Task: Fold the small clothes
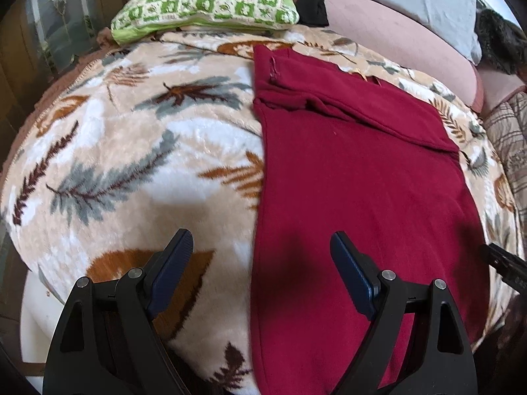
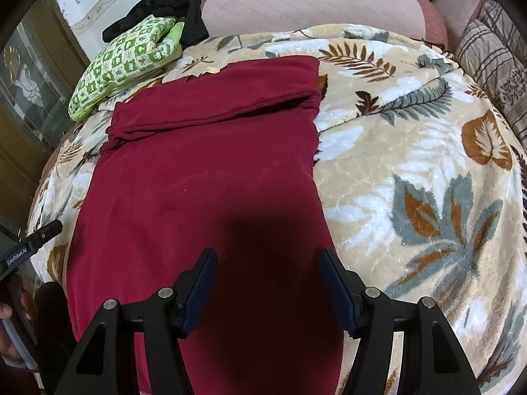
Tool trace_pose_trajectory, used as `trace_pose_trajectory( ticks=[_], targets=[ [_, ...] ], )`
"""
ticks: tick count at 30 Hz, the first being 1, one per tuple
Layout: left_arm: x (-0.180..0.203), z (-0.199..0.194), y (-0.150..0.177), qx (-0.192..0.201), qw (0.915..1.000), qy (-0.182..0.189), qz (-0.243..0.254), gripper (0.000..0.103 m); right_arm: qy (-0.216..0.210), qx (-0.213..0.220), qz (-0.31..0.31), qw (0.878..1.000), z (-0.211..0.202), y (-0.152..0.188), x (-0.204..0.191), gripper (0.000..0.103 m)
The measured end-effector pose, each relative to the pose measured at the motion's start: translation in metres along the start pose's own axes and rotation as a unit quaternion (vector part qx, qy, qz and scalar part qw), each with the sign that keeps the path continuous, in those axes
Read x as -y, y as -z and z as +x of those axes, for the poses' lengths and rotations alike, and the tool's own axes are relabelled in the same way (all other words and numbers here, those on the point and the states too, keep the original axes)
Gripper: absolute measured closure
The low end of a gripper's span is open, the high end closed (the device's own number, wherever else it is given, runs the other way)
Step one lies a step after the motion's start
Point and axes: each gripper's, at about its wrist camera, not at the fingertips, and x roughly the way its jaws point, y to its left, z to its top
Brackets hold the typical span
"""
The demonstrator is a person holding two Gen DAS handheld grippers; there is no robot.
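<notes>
Dark red garment lies flat on leaf-print blanket covering the bed, far end folded over. Left tool hovers wide open over garment's left edge, nothing between its pads. Right tool hovers open over garment's near part, holding nothing. Green checked pillow lies beyond.

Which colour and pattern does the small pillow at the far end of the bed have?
The small pillow has a green and white checkered print with a lime green edge; the left wrist view shows it best.
</notes>
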Motion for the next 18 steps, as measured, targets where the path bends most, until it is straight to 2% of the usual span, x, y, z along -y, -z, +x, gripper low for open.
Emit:
trace_pose_trajectory(
  ticks=[2, 7, 18],
  targets=[
    [-0.001, 0.0, 0.005, -0.007, 0.9999, 0.013, 0.003, 0.017, 0.002, -0.004, -0.004, 1.0, 0.0, 0.002, 0.001, 0.04],
    [-0.005, 0.002, 0.013, -0.017, 0.9999, 0.003, 0.0, 0.017, 0.004, -0.009, -0.005, 1.0, 0.0, 0.008, 0.009, 0.038],
    [-0.007, -0.003, 0.033, -0.049, 0.998, 0.04, -0.002, 0.017, 0.002, -0.016, 0.002, 1.0, -0.011, 0.02, 0.016, 0.038]
  ],
)
